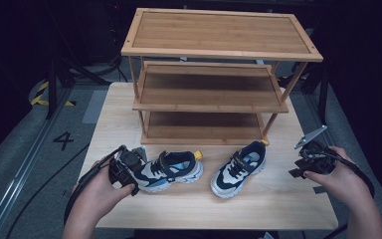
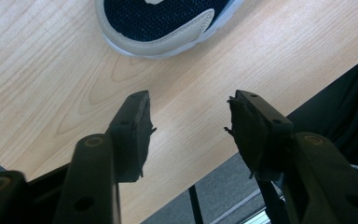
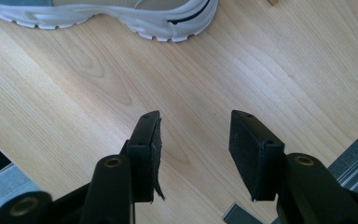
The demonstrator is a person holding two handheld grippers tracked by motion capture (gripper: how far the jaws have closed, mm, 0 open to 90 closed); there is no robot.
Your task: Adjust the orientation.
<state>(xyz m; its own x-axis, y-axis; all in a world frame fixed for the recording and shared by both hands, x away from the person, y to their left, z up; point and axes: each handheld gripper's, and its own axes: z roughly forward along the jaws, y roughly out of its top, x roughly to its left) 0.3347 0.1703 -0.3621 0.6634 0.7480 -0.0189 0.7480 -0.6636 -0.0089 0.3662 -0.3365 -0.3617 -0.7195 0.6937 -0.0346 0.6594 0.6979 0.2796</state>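
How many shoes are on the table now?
2. One shoe lies beside the left tool; the other shoe lies at the middle, in front of the wooden rack. Its shelves look empty.

Even overhead light falls bright on the pale surface (image 1: 129, 124) while the surroundings sink into near-black, shadows under the shelf rack (image 1: 214, 74) stay soft, and both gripper views are sharp on the wood but blurred at the near jaws.

The left tool (image 1: 129, 172) hides the left shoe's (image 1: 171, 170) heel.
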